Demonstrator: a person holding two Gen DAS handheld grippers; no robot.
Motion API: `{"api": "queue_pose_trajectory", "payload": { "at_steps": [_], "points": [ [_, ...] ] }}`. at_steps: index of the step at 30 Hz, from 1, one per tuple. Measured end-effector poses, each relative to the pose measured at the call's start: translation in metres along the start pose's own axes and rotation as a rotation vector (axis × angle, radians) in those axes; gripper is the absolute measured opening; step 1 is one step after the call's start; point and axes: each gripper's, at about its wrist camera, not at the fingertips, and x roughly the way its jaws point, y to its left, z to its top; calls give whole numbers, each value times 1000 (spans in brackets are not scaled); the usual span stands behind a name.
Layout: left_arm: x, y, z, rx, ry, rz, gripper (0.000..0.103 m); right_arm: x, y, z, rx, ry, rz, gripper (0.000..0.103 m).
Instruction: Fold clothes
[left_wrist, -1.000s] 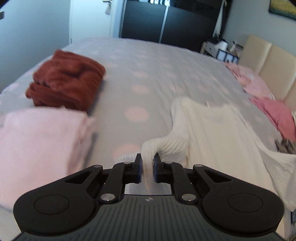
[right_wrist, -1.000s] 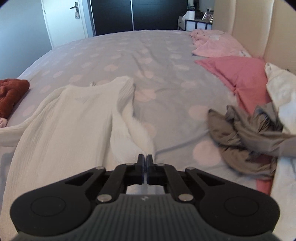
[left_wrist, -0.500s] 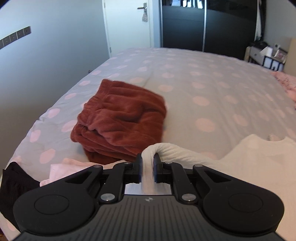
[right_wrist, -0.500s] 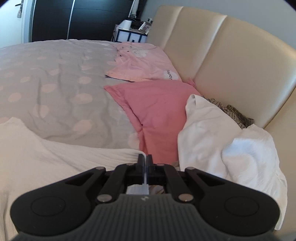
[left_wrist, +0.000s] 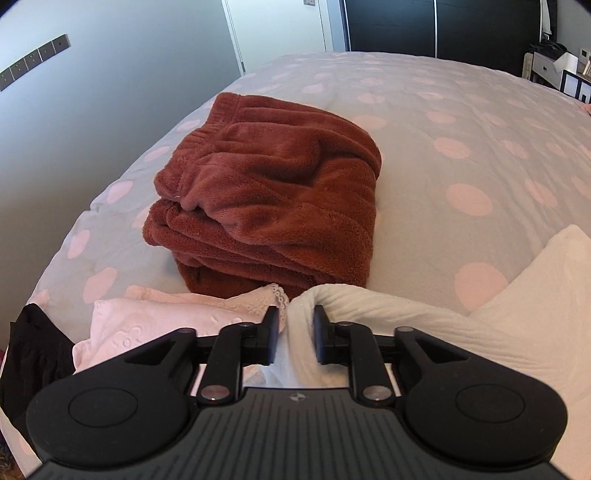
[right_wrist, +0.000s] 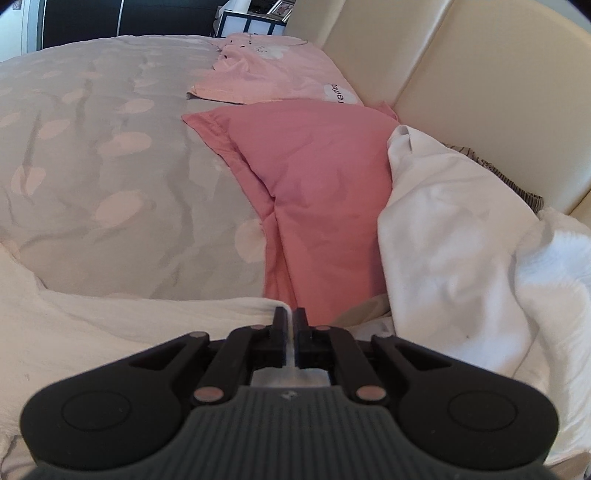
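Observation:
A cream ribbed top (left_wrist: 461, 325) lies spread on the bed. My left gripper (left_wrist: 294, 332) is shut on one sleeve end of it, with the cloth bunched between the fingers. In the right wrist view the same cream top (right_wrist: 110, 325) stretches out to the left. My right gripper (right_wrist: 290, 328) is shut on the other sleeve end, a thin edge of cloth between nearly closed fingers. The two sleeves are pulled apart to opposite sides.
A folded rust-red fleece (left_wrist: 273, 195) and a pale pink garment (left_wrist: 177, 321) lie ahead of the left gripper, with a black garment (left_wrist: 33, 358) at the bed's edge. Pink pillows (right_wrist: 314, 177), a white garment pile (right_wrist: 480, 251) and the cream headboard (right_wrist: 480, 74) lie beyond the right gripper.
Both grippers have swung outward with their sleeves: the left toward the red fleece, the right toward the pillows and headboard. The top has been spread wide.

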Motion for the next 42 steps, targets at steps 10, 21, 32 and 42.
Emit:
{"api": "queue_pose_trajectory", "payload": {
  "at_steps": [10,21,32,42],
  "points": [
    [-90,-12,-43,86,-143,-112,55,-94,14,-42,-58,-108,189,36],
    [-175,-64,-166,282,-5,-467,54,-204,80,-176,-231,-4,579,34],
    [-207,-90,-281,398,171,-565,54,-234,92,-289,-280,189,697,34],
    [-201,-106,-334,534,353,-569,52,-235,98,-343,-339,334,699,34]
  ]
}}
